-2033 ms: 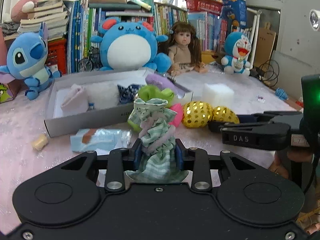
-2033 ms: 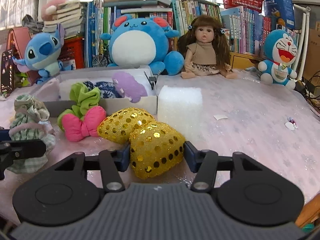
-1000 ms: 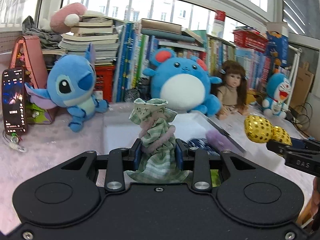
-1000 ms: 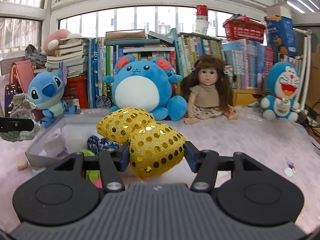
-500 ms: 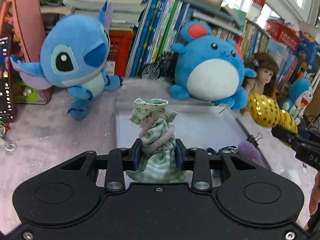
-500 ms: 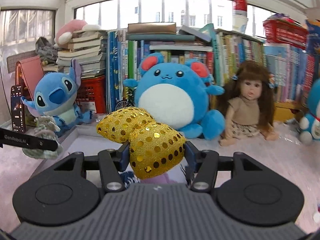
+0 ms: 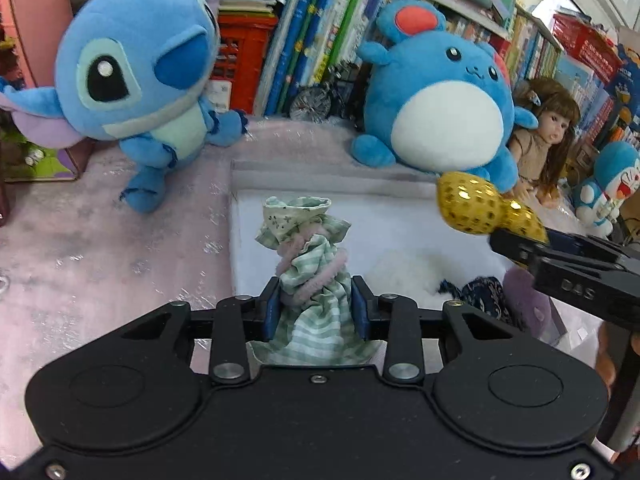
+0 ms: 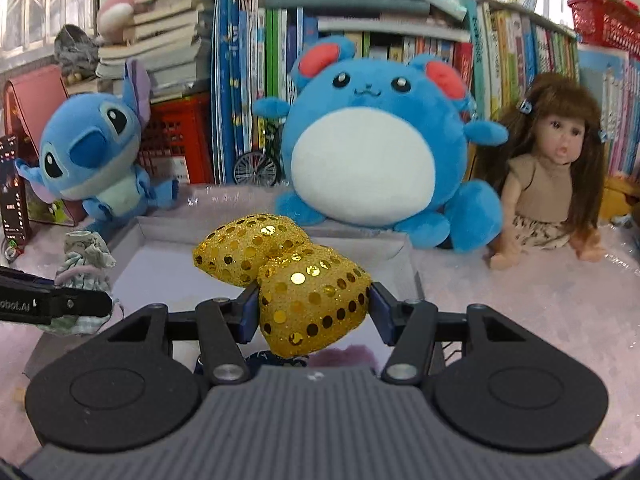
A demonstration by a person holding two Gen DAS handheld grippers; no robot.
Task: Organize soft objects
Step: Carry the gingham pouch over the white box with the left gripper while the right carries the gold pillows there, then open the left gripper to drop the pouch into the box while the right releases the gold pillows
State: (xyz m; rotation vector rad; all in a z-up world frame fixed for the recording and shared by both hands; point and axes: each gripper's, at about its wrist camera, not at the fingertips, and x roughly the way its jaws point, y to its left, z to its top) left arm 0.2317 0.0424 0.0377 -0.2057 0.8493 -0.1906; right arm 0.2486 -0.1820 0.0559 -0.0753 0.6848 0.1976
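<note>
My left gripper (image 7: 316, 308) is shut on a green checked cloth bundle (image 7: 310, 256) tied with a pink band, held over the left part of a shallow grey box (image 7: 320, 174). My right gripper (image 8: 312, 312) is shut on a gold sequinned bow (image 8: 288, 268), also above the box (image 8: 360, 240). Each view shows the other gripper: the right one with the bow (image 7: 480, 206) at the right, the left one with the bundle (image 8: 86, 264) at the left. In the box lie white fluffy stuff (image 7: 404, 272), a dark blue patterned piece (image 7: 480, 294) and a purple piece (image 7: 528, 304).
A blue long-eared plush (image 7: 136, 76) stands left of the box, a round blue plush (image 7: 440, 108) behind it, a doll (image 8: 556, 168) and a blue cat plush (image 7: 608, 184) to the right. Books (image 8: 248, 80) and a red crate (image 7: 236, 56) line the back. Pink tabletop (image 7: 100, 248) lies left.
Both grippers have moved forward and tipped down over the box, still holding the bundle and the bow. The plush toys and the box now look closer and larger.
</note>
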